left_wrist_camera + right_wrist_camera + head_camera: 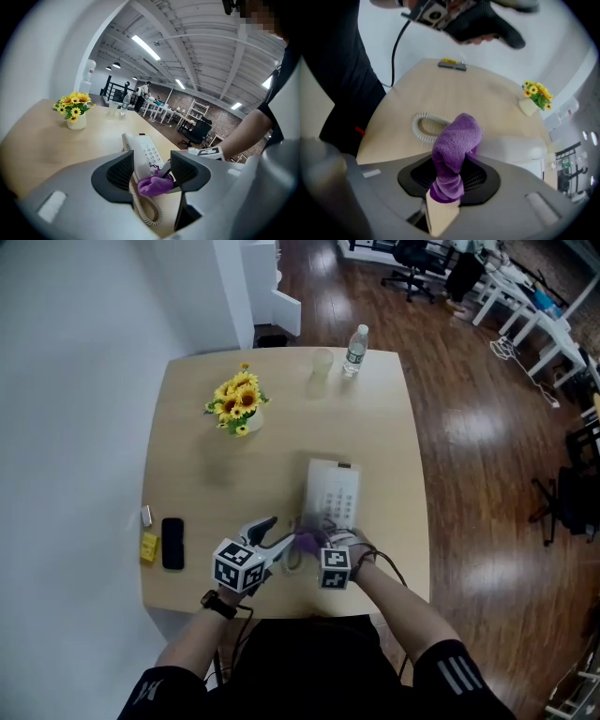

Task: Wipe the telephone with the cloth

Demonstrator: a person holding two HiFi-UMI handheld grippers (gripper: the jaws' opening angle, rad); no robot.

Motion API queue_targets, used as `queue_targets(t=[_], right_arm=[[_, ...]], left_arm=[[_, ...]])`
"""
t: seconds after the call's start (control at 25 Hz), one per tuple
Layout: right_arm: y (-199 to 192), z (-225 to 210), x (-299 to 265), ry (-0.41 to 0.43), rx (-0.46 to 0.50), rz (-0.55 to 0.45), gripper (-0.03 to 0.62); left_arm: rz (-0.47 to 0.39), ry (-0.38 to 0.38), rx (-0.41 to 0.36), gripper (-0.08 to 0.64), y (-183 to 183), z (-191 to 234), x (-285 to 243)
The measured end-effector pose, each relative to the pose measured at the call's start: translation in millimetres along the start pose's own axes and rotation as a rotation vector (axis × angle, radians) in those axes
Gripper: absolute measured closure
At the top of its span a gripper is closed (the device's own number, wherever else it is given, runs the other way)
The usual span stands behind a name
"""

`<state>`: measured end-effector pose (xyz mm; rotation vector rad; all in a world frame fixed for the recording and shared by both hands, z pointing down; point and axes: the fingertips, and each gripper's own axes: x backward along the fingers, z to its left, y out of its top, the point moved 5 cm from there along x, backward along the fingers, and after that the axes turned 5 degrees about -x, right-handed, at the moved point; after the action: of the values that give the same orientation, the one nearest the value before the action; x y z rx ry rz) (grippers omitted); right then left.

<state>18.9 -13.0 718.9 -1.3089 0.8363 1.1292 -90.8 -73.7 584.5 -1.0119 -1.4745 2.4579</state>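
A white desk telephone (332,493) lies on the wooden table (197,484), its keypad (151,155) facing up and its coiled cord (144,211) looping at the near end. My right gripper (323,542) is shut on a purple cloth (454,152), and the cloth (154,184) rests against the telephone's near end. The left gripper (271,532) stands open just left of the telephone, with nothing between its jaws. In the right gripper view the coiled cord (425,127) lies behind the cloth and the telephone body (513,148) runs off to the right.
A small pot of sunflowers (238,405) stands at the table's far left. A water bottle (354,351) and a cup (321,365) are at the far edge. A black phone (172,543) and a yellow block (149,547) lie near the left edge.
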Motion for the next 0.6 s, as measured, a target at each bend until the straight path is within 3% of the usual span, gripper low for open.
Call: queue_targets(t=[0.32,0.48,0.6], right_arm=[[-13,-16,99,-0.166,-0.371,-0.355,0.457],[-44,-18,142,-0.245,-0.547,-0.435,0.457],[-68,-15,164,-0.283,-0.648,-0.473,0.457]], left_arm=[[0.150,0.183,0.033,0.318,19,24,-80],[0.250,0.219,0.020,0.316,13,24,-133],[0.301,0.287,0.018,0.314,0,33,-160]])
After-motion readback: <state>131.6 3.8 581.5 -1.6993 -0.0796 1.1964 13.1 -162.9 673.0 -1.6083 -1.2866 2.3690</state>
